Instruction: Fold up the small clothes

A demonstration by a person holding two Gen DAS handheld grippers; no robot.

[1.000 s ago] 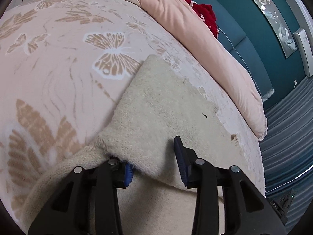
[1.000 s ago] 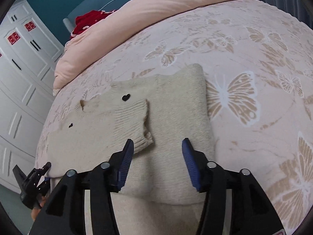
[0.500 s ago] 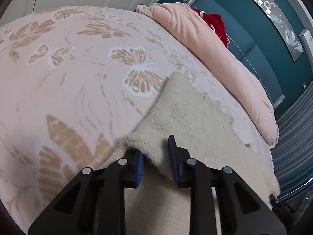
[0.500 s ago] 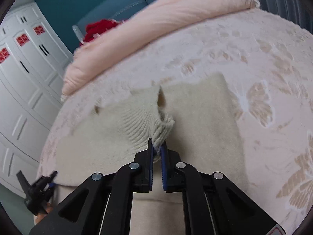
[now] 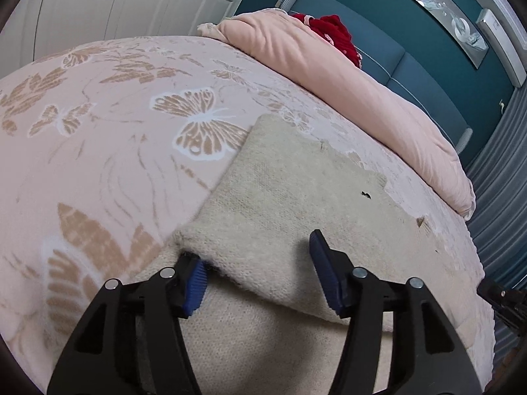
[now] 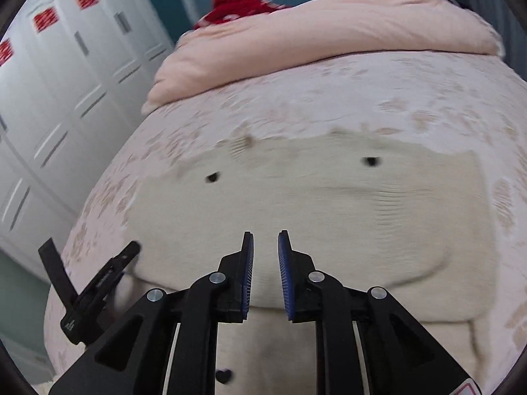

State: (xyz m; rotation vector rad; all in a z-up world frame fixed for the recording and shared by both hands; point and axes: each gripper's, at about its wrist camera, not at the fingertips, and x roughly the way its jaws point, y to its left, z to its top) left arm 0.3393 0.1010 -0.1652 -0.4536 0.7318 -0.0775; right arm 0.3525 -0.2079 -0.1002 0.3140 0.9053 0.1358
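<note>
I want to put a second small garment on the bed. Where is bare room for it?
Free: the butterfly bedspread left of the beige sweater, up to the pink duvet. A narrower strip lies between sweater and duvet. Crowded: the near edge, where the left gripper and right gripper work.

A pink bedspread [image 5: 108, 138] with tan butterflies fills the left of the left-wrist frame. A rolled peach duvet [image 5: 346, 75] runs along its far edge, something red [image 5: 339, 36] behind it (too bunched to identify). White wardrobe doors [image 6: 59, 75] stand at upper left of the right-wrist frame, against a teal wall [image 5: 438, 29].
</note>
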